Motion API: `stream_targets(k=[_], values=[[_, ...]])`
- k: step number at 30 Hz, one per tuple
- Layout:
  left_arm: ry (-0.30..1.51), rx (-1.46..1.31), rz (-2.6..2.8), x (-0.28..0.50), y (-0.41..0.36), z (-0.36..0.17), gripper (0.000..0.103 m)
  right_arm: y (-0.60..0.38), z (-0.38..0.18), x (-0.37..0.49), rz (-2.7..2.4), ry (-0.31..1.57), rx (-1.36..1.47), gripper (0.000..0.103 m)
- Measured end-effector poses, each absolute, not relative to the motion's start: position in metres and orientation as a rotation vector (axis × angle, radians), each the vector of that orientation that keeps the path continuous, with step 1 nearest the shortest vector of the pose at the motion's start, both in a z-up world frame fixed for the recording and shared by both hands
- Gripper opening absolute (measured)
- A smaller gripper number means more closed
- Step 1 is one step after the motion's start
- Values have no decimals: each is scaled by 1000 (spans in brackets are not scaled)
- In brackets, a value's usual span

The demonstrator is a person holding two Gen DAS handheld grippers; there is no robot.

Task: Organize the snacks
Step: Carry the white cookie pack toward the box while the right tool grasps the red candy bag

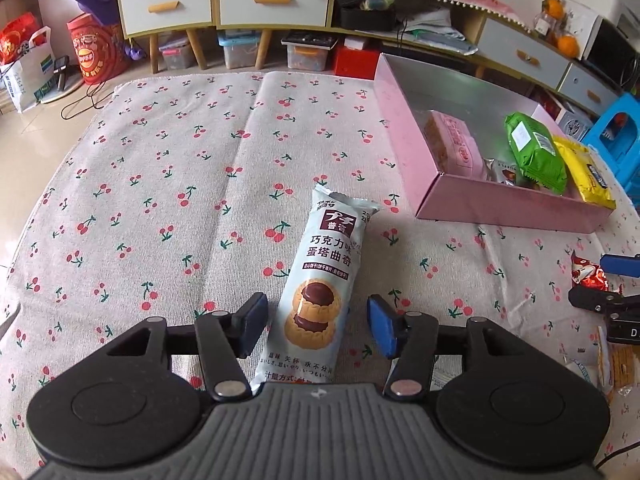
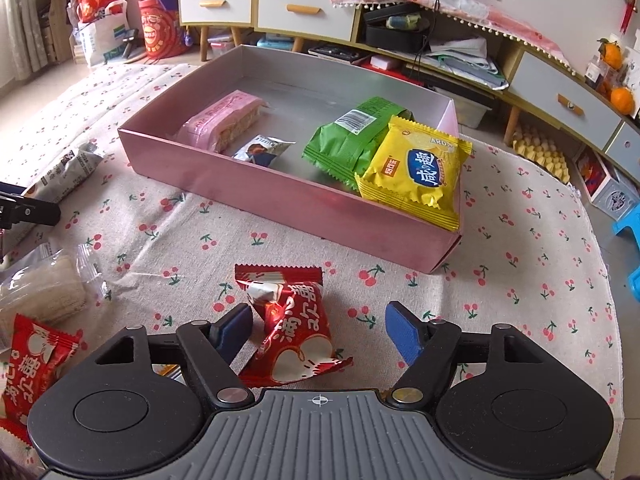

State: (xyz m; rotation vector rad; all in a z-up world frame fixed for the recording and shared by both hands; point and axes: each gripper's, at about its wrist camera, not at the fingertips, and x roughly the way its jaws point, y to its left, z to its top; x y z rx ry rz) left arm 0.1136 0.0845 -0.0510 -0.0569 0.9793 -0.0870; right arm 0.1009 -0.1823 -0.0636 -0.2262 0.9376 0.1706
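A pale blue cookie packet lies on the cherry-print cloth, between the open fingers of my left gripper; the jaws do not touch it. A red snack packet lies between the open fingers of my right gripper, close to the left pad. The pink box stands beyond it and holds a pink wafer pack, a small silver packet, a green packet and a yellow packet. The box also shows in the left wrist view.
A clear-wrapped cracker pack and another red packet lie at the left. The left gripper's finger shows at the left edge. Cabinets and floor clutter stand behind the table.
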Motion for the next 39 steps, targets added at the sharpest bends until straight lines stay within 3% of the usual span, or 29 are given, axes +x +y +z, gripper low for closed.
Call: stream_targets(k=[5, 11, 25, 39], values=[[990, -53, -72, 114, 87, -49, 38, -183, -62, 102, 182, 965, -163, 46], [1002, -127, -81, 114, 94, -45, 29, -189, -59, 106, 176, 1000, -47, 37], [997, -227, -104, 114, 97, -35, 29, -208, -54, 111, 150, 1076, 203, 32], [944, -321, -126, 116, 98, -15, 28, -215, -22, 108, 196, 1015, 316, 32]])
